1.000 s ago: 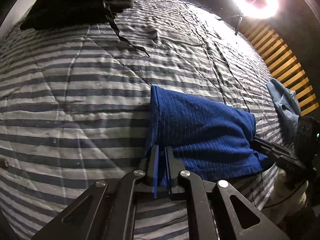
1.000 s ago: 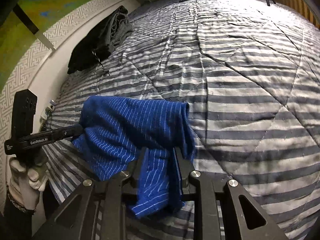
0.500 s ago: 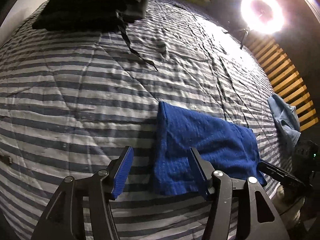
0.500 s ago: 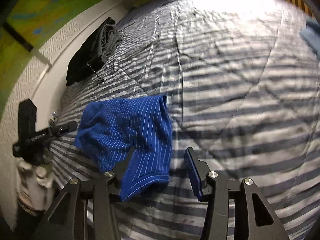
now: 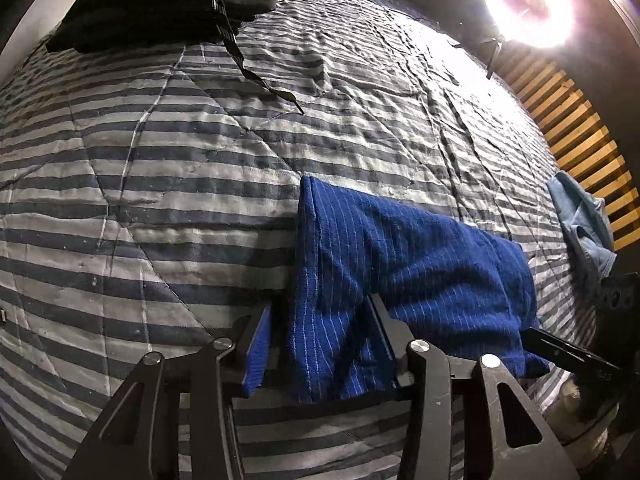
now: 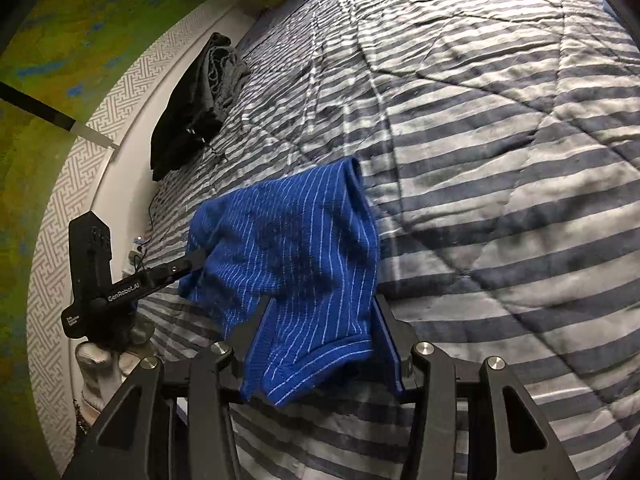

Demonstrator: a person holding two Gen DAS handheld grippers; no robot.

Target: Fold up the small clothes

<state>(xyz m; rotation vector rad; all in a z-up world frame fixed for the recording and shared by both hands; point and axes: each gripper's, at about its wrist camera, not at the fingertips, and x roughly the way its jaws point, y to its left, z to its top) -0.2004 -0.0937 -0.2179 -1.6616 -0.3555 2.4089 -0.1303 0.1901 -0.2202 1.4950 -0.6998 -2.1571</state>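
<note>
A blue pinstriped garment (image 5: 420, 264) lies folded on the striped quilt (image 5: 160, 160), near the bed's front edge. My left gripper (image 5: 320, 336) is open, its fingers either side of the garment's left end, where the cloth droops between them. In the right wrist view the same garment (image 6: 296, 232) has its hemmed right end hanging between the fingers of my open right gripper (image 6: 320, 328). That view also shows the left gripper's body (image 6: 120, 292) reaching the garment's far end, held by a gloved hand (image 6: 100, 364).
A pile of black and grey clothes (image 5: 160, 0) with a trailing strap sits at the far corner by the wall (image 6: 192, 112). A light blue garment (image 5: 580, 224) lies at the right edge, near wooden slats (image 5: 580, 128). A bright ring light (image 5: 528, 4) glares there.
A second ago both grippers were shut on the garment's ends. They let go, pulled back wide open, and now stand closer in with the cloth between their fingers again.
</note>
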